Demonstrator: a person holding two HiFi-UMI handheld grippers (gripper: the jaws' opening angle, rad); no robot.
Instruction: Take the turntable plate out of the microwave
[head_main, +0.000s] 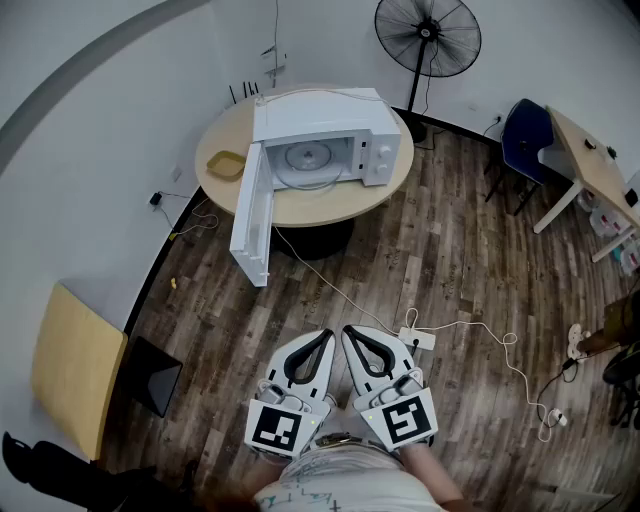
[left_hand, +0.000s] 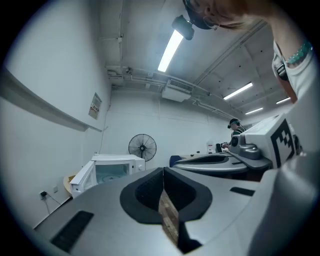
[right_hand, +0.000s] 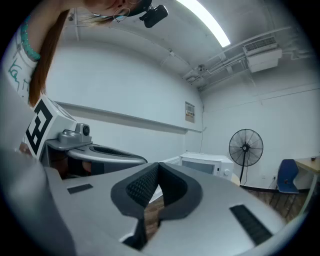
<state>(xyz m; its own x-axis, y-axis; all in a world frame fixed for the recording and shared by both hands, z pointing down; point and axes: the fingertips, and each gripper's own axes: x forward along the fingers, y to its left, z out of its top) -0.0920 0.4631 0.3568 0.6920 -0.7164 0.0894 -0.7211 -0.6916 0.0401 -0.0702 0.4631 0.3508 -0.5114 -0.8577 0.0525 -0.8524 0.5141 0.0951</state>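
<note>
Close by, the left hand-held gripper (head_main: 321, 338) and the right hand-held gripper (head_main: 353, 334) are both squeezed shut, holding nothing. Far across the floor (head_main: 450, 260), the turntable plate (head_main: 308, 158) sits inside the microwave (head_main: 335, 125). Its door (head_main: 251, 215) is wide open. The microwave stands on the round worktop (head_main: 335, 205).

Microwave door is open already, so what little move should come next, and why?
Probably walk closer to the microwave. Its door hangs open and the plate sits inside, but the left hand-held gripper and right hand-held gripper are both shut and empty, with a stretch of floor between them and the table.
</note>
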